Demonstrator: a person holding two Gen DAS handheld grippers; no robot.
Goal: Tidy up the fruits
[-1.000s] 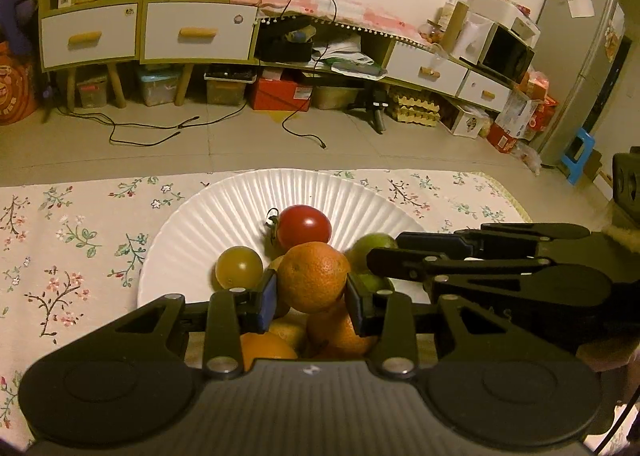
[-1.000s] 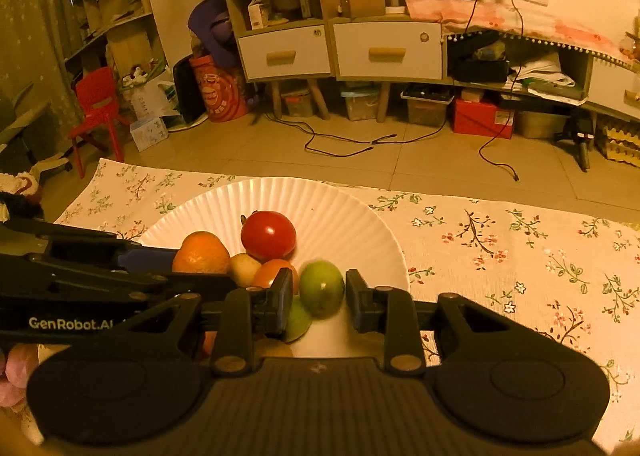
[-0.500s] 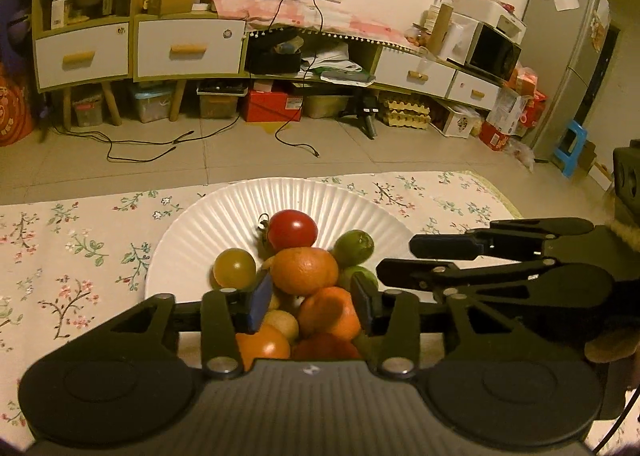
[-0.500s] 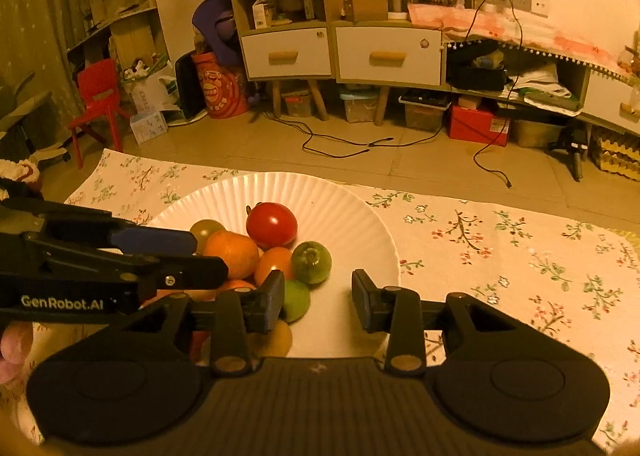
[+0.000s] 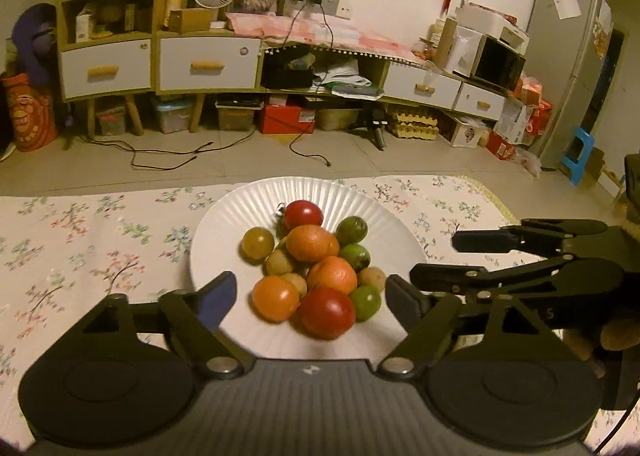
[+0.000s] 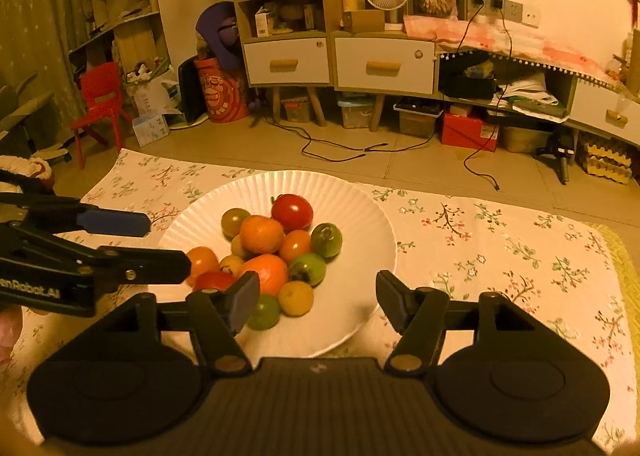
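Floral cloth [image 5: 100, 240]: it spreads under everything you are working on and fills the near half of both views.
Paper plate [image 5: 224, 223]: white and fluted, it sits on the cloth at 12 o'clock from your left gripper, and at 11 o'clock from your right one.
Fruit pile [image 5: 312, 268]: all of it lies heaped together on the plate, touching piece to piece.
Left gripper [image 5: 308, 294]: your jaws stand wide apart and hold nothing; the near edge of the pile lies between the fingertips.
Right gripper [image 6: 316, 296]: your jaws are spread wide here too and grip nothing, with bare plate and the near fruits between them.
Red tomato [image 5: 326, 312]: nearest fruit in the left view, at 6 o'clock of the pile.
Top orange [image 5: 312, 243]: it rides on the heap's middle.
Stemmed tomato [image 5: 303, 214]: at 12 o'clock of the pile, behind the top orange.
Green fruits [image 5: 351, 230]: clustered along the pile's 3 o'clock side.
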